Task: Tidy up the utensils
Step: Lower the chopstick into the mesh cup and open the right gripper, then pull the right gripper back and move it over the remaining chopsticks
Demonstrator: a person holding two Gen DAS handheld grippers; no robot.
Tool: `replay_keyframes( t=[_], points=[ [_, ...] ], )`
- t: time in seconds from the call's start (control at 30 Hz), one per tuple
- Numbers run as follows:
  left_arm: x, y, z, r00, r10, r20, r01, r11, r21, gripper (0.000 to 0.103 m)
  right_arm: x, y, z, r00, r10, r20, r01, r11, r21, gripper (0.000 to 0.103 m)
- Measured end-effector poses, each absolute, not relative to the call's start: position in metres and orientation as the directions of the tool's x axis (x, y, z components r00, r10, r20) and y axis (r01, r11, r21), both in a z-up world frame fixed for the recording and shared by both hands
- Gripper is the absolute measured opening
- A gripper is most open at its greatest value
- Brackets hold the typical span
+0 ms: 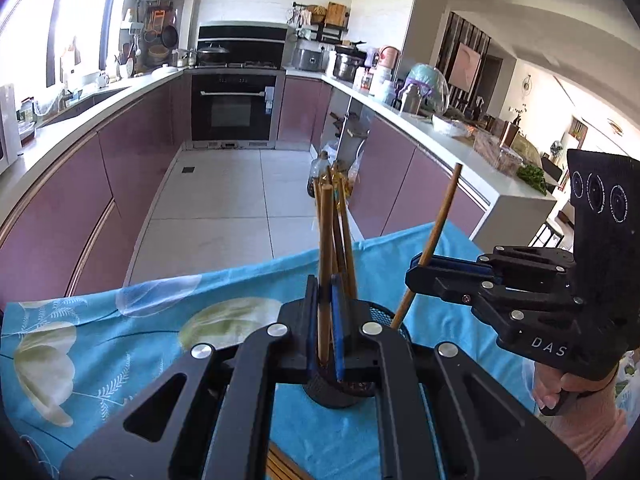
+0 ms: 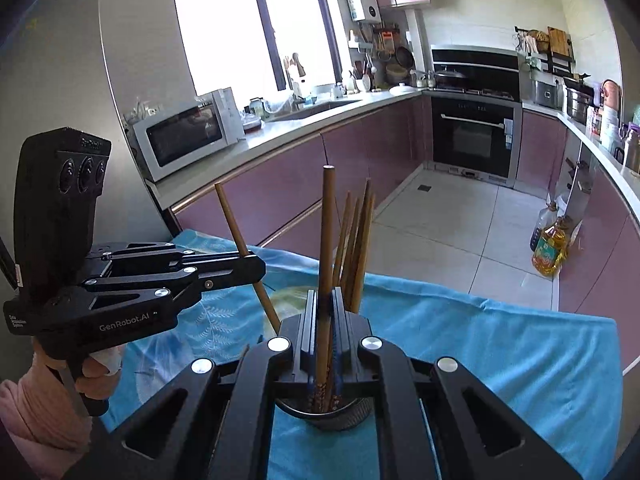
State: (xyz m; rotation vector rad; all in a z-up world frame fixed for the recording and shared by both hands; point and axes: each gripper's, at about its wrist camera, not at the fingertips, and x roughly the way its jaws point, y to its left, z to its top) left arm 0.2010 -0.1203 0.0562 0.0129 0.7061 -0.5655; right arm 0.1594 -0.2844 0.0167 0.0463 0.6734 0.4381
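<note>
over the black round mesh holder (image 2: 340, 416) on the blue floral cloth table (image 2: 480, 320), left tool (image 1: 326, 308) and right tool (image 2: 328, 312) each clamp one brown wooden chopstick (image 2: 326, 240). lower tips straight in among standing sticks, avoid crossing, then release.

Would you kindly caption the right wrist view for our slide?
Both grippers, right and left, each lower one chopstick into the black holder.
</note>
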Motion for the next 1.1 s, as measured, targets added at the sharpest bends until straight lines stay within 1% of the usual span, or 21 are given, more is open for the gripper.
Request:
replay_keyframes(
  t=[0.13,0.33,0.43,0.5,0.57,0.63,0.7,0.77,0.9,0.97,1.03,1.1],
  points=[
    [0.216,-0.127,0.038,0.597,-0.475,-0.647,0.489,0.854,-0.177,0.008,0.171,-0.288,0.005,0.678,0.39,-0.623,-0.347,0.917,0.196,0.008],
    [0.23,-0.132,0.02,0.584,-0.476,-0.658,0.478,0.856,-0.196,0.009,0.174,-0.293,0.002,0.687,0.387,-0.615,-0.323,0.921,0.219,0.008],
    [0.231,-0.132,0.013,0.578,-0.483,-0.657,0.477,0.854,-0.208,0.009,0.172,-0.294,0.002,0.693,0.39,-0.607,-0.323,0.92,0.223,0.016],
    [0.228,-0.131,0.009,0.581,-0.482,-0.656,0.474,0.856,-0.209,0.012,0.169,-0.295,0.002,0.697,0.395,-0.599,-0.325,0.918,0.226,0.022],
    [0.226,-0.129,0.007,0.596,-0.472,-0.65,0.467,0.862,-0.198,0.02,0.165,-0.295,0.001,0.701,0.396,-0.592,-0.327,0.917,0.226,0.024],
    [0.221,-0.121,0.007,0.608,-0.466,-0.642,0.46,0.867,-0.193,0.025,0.16,-0.294,0.002,0.709,0.398,-0.582,-0.33,0.917,0.224,0.03],
    [0.213,-0.116,0.006,0.62,-0.462,-0.634,0.457,0.87,-0.186,0.027,0.155,-0.294,0.005,0.717,0.401,-0.571,-0.336,0.916,0.22,0.039],
    [0.2,-0.11,0.009,0.637,-0.455,-0.623,0.451,0.875,-0.177,0.031,0.148,-0.29,0.009,0.724,0.405,-0.558,-0.348,0.914,0.211,0.041],
    [0.18,-0.094,0.008,0.668,-0.432,-0.607,0.429,0.889,-0.16,0.036,0.128,-0.284,0.016,0.724,0.435,-0.535,-0.385,0.899,0.209,0.044],
    [0.171,-0.083,0.008,0.682,-0.418,-0.6,0.411,0.898,-0.158,0.041,0.118,-0.279,0.018,0.721,0.452,-0.526,-0.411,0.889,0.201,0.046],
    [0.163,-0.071,0.007,0.694,-0.401,-0.597,0.387,0.908,-0.16,0.048,0.107,-0.272,0.019,0.715,0.467,-0.521,-0.438,0.879,0.187,0.05],
    [0.156,-0.058,0.003,0.707,-0.378,-0.598,0.36,0.92,-0.156,0.048,0.097,-0.266,0.019,0.708,0.477,-0.521,-0.459,0.871,0.174,0.05]
  ],
)
